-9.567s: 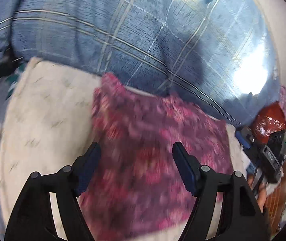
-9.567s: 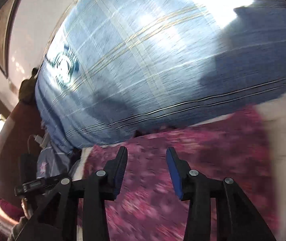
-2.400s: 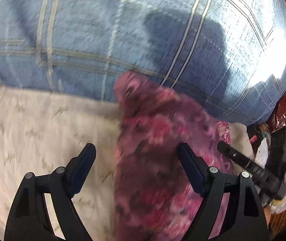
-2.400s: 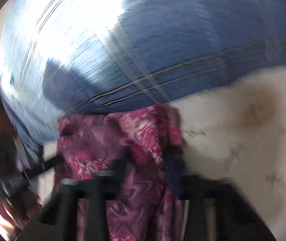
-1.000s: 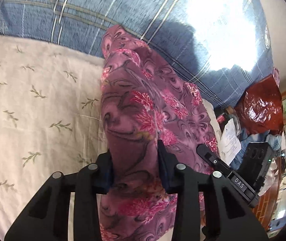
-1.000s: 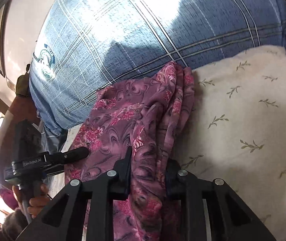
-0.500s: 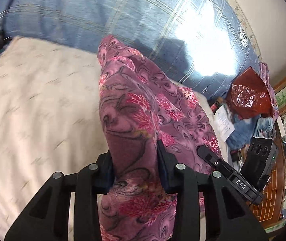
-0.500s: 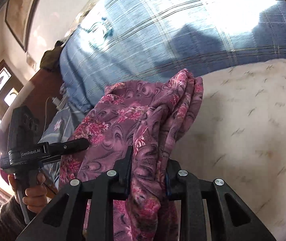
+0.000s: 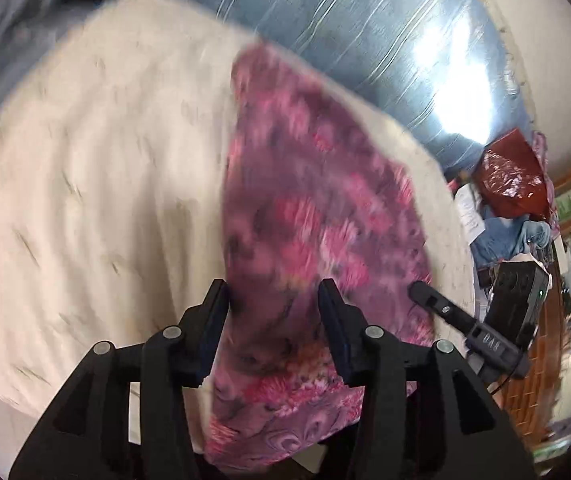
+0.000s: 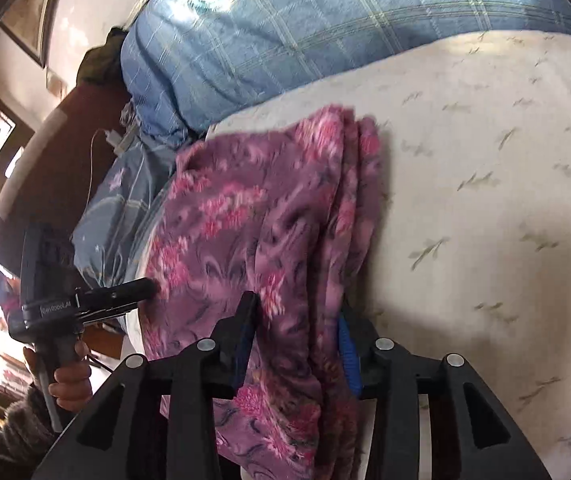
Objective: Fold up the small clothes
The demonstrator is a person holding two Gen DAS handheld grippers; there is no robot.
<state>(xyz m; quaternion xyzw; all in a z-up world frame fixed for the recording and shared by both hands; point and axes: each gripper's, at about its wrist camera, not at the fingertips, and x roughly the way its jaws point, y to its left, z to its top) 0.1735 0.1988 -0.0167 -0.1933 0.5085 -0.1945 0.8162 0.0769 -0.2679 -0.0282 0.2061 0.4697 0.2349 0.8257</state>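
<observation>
Purple floral garment (image 9: 317,216), 1, between 2 opening grippers' fingers (image 9: 215,328)

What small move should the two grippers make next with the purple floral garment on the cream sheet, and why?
Probably draw both back clear of the cloth. The left gripper and right gripper are opening their jaws, with the purple floral garment still between them. It lies as a narrow folded strip on the cream sheet, so this fold looks laid.

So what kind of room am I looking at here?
Most likely a bedroom in a home: a cream sheet with a small leaf print covers a bed, a big blue checked quilt is heaped behind it, and a dark wooden headboard stands at one end.
</observation>
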